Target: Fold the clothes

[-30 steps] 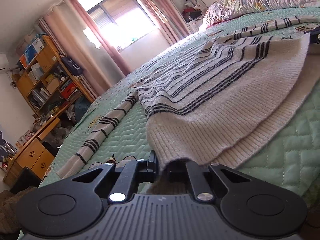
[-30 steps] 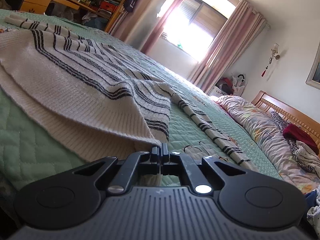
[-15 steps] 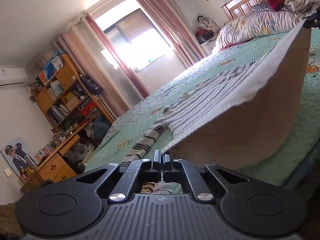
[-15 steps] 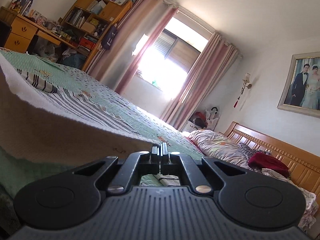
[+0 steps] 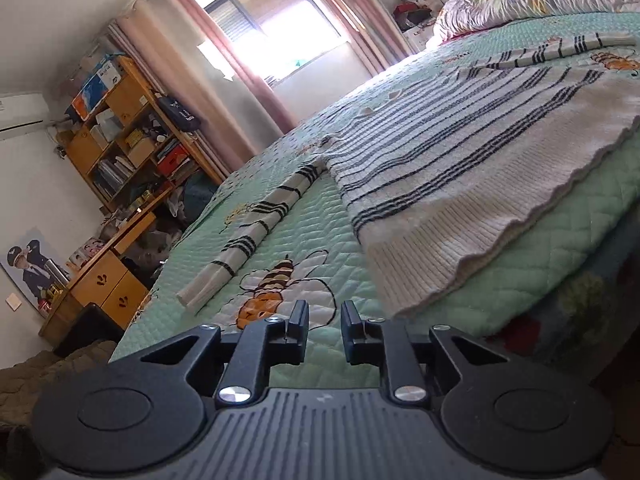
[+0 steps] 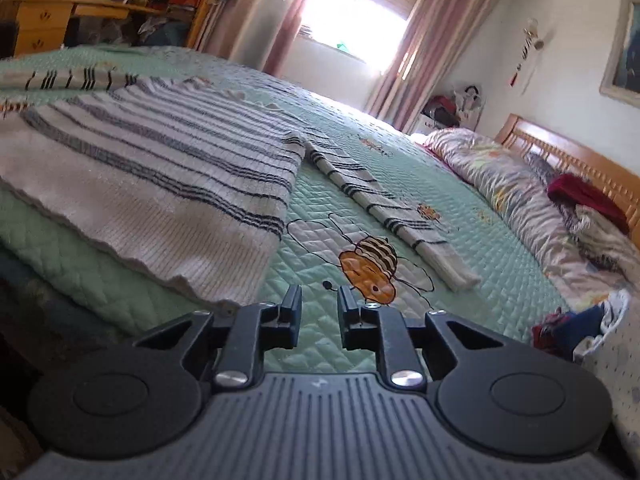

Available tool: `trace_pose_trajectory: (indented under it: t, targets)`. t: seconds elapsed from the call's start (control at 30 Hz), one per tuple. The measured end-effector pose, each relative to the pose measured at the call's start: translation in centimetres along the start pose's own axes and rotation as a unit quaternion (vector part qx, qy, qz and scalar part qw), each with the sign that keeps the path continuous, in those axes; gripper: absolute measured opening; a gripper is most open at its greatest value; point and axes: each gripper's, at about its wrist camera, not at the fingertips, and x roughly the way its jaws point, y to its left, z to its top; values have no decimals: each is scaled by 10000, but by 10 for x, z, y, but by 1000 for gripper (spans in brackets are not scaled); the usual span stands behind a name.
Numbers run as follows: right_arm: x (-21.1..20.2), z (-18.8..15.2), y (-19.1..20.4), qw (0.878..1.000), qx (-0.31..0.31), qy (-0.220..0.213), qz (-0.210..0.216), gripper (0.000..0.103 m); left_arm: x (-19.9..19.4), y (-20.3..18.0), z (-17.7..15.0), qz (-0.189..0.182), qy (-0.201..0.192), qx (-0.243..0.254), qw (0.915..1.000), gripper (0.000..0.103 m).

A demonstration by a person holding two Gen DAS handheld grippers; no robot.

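Sweater (image 5: 460,152) hem flat along quilt (image 5: 560,256) edge, both jaws just parted narrowly, empty

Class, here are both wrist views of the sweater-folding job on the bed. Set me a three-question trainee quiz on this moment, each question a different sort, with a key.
1. True or false: the left gripper is clamped on the striped sweater.
2. Multiple choice: the sleeve nearest the right gripper lies A) stretched out on the green quilt, B) folded over the sweater's body, C) hanging off the bed.
3. Fill in: the insect printed on the quilt just ahead of the right gripper is a ____.

Key
1. False: both grippers have just been opening, with nothing between their jaws.
2. A
3. bee
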Motion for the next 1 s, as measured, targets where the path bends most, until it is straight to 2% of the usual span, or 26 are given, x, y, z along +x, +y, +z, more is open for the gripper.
trace_pose_trajectory:
  t: [0.07,0.1,0.13,0.17,0.27,0.37,0.43,0.47,0.5,0.57,0.67,0.77,0.83,0.87,0.93,1.0]
  targets:
    - [0,0,-16,9985,531,4,127,36,-7,7,4,-17,-153,-128,9998,21]
    - [5,-1,-22,9962,820,95,285,42,-9,6,11,-18,-177,-135,9998,26]
    - [11,-1,-28,9923,1122,213,480,45,-6,7,16,-28,-169,-137,9998,34]
    - [20,-2,-35,9847,1526,357,758,45,-3,10,18,-166,-145,-290,9993,36]
    - [48,-12,-55,9433,2829,839,1523,45,5,21,27,-580,-74,-754,9954,38]
    - [66,-26,-60,9026,3654,1097,1996,45,17,36,28,-1286,88,-1625,9783,46]
    - [78,-35,-63,8717,4151,1244,2291,51,30,38,22,-1689,227,-2188,9608,54]
    - [82,-38,-63,8604,4299,1274,2422,53,37,41,21,-1928,344,-2494,9484,57]
    - [84,-39,-62,8549,4366,1271,2499,58,47,40,18,-2111,474,-2819,9347,59]
    - [88,-38,-62,8503,4410,1270,2576,63,59,43,14,-2336,675,-3330,9110,60]
    - [93,-37,-64,8401,4521,1276,2711,65,81,50,1,-2787,1000,-4279,8540,73]
    - [96,-38,-66,8340,4570,1264,2823,65,99,55,-8,-3084,1148,-4924,8057,75]
    - [98,-37,-67,8328,4566,1270,2862,60,107,58,-11,-3225,1252,-5247,7778,75]
    - [98,-36,-68,8322,4567,1288,2869,59,109,59,-13,-3216,1308,-5358,7697,73]
    - [98,-36,-71,8289,4598,1325,2897,58,108,65,-16,-3118,1314,-5426,7688,64]
    - [98,-38,-76,8219,4674,1339,2967,58,106,72,-20,-3022,1293,-5496,7680,68]
